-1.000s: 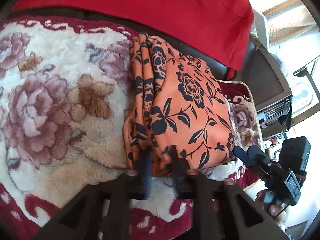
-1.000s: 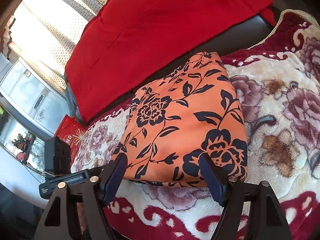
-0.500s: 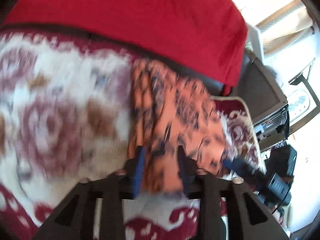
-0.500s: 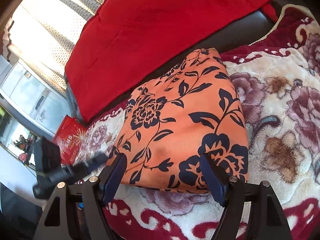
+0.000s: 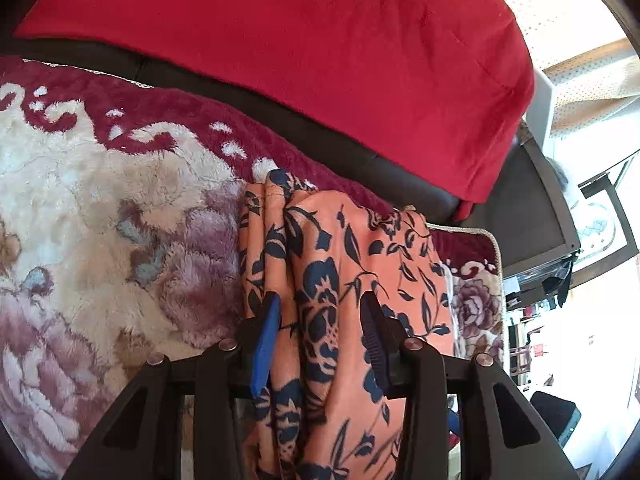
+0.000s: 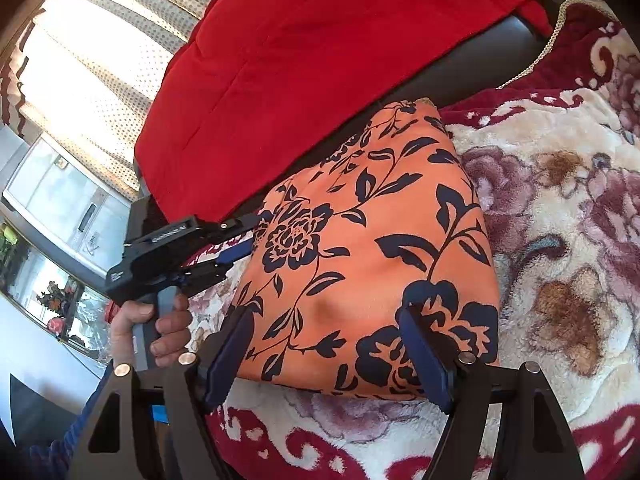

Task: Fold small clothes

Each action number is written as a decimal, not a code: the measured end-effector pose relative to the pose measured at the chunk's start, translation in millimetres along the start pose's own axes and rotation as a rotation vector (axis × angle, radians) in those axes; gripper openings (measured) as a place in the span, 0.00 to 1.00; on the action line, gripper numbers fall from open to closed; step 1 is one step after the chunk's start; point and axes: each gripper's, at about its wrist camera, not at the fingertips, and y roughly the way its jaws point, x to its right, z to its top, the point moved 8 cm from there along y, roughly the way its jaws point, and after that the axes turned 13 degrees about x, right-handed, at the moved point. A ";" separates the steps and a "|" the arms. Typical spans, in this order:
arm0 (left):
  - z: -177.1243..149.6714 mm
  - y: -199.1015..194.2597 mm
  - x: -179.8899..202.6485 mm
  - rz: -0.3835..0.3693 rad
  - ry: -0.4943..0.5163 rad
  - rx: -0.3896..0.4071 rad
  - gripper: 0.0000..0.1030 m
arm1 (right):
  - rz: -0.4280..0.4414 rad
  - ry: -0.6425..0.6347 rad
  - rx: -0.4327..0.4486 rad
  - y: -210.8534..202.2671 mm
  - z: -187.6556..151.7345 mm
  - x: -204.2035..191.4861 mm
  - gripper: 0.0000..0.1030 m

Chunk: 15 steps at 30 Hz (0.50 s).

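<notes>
An orange cloth with dark blue flowers (image 5: 360,264) lies folded into a thick pad on the plush floral blanket (image 5: 100,220). My left gripper (image 5: 320,340) hovers low over the cloth's layered side, jaws partly apart, with a ridge of the fabric running between them; the pads do not visibly pinch it. In the right wrist view the cloth (image 6: 360,248) fills the middle. There the left gripper (image 6: 250,236), carried by a hand (image 6: 160,328), reaches in at the cloth's left side. My right gripper (image 6: 326,356) stands wide open at the near edge, gripping nothing.
A red throw (image 5: 320,60) drapes the dark sofa back (image 5: 340,152) behind the cloth. The blanket's corded edge (image 5: 468,232) ends just right of the cloth, with a dark cabinet (image 5: 540,220) beyond. Curtained windows (image 6: 100,60) sit at the left.
The left gripper let go of the cloth's near edge, opened, and slid forward along the cloth toward the sofa back. The right gripper stayed where it was, still wide open.
</notes>
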 end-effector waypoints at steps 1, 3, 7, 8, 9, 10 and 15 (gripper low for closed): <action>0.0 -0.6 0.1 0.003 0.004 0.003 0.40 | 0.001 0.001 0.002 -0.1 -0.4 -0.3 0.76; 2.1 -6.9 -2.3 0.018 0.017 0.018 0.40 | 0.003 0.004 0.003 0.1 -0.7 0.1 0.76; 5.1 -10.9 -0.2 0.009 0.020 0.028 0.40 | 0.005 0.006 0.006 0.1 -1.0 0.3 0.76; 3.9 -8.7 1.3 0.005 0.029 0.013 0.40 | 0.005 0.007 0.005 0.3 -0.8 0.6 0.76; 1.9 -4.4 2.6 0.014 0.041 0.001 0.40 | 0.004 0.007 0.005 0.2 -0.9 0.6 0.76; 0.6 -0.3 1.2 0.038 0.050 -0.007 0.40 | 0.004 0.008 0.007 -0.6 -0.8 0.3 0.76; 0.2 -3.9 -4.0 0.059 0.036 0.015 0.40 | 0.006 0.006 0.006 -2.3 -1.8 0.6 0.76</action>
